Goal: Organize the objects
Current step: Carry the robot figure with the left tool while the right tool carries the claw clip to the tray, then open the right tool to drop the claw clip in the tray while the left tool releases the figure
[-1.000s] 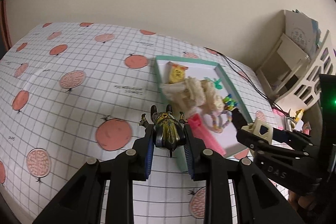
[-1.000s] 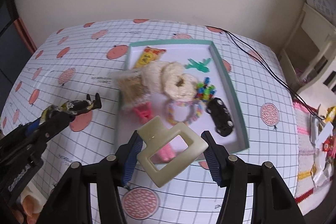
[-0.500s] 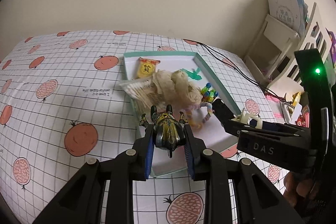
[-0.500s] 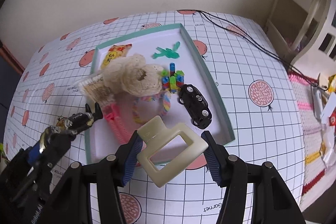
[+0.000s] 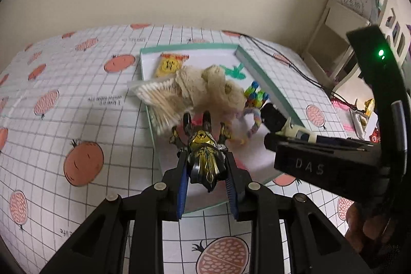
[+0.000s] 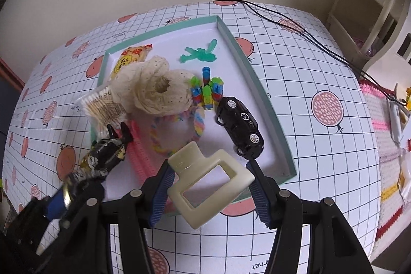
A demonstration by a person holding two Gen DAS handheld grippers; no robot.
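While both claws hover over the teal tray [image 6: 267,104] on the counter [image 5: 64,99], left claw [image 5: 206,171] is clamped on a black-and-gold toy figure [image 5: 205,158]. Right claw [image 6: 205,186] grips a cream hair clip [image 6: 208,179] above the tray's near edge, beside a black toy car [image 6: 240,126].

Black-and-gold horned toy figure [image 5: 206,163], clamped horns-forward above the near left edge of the teal-rimmed white tray [image 6: 259,96]. Cream rectangular plastic hair claw [image 6: 209,182], clamped tilted (open frame facing the camera) above the tray's near edge, beside a black toy car [image 6: 240,126].
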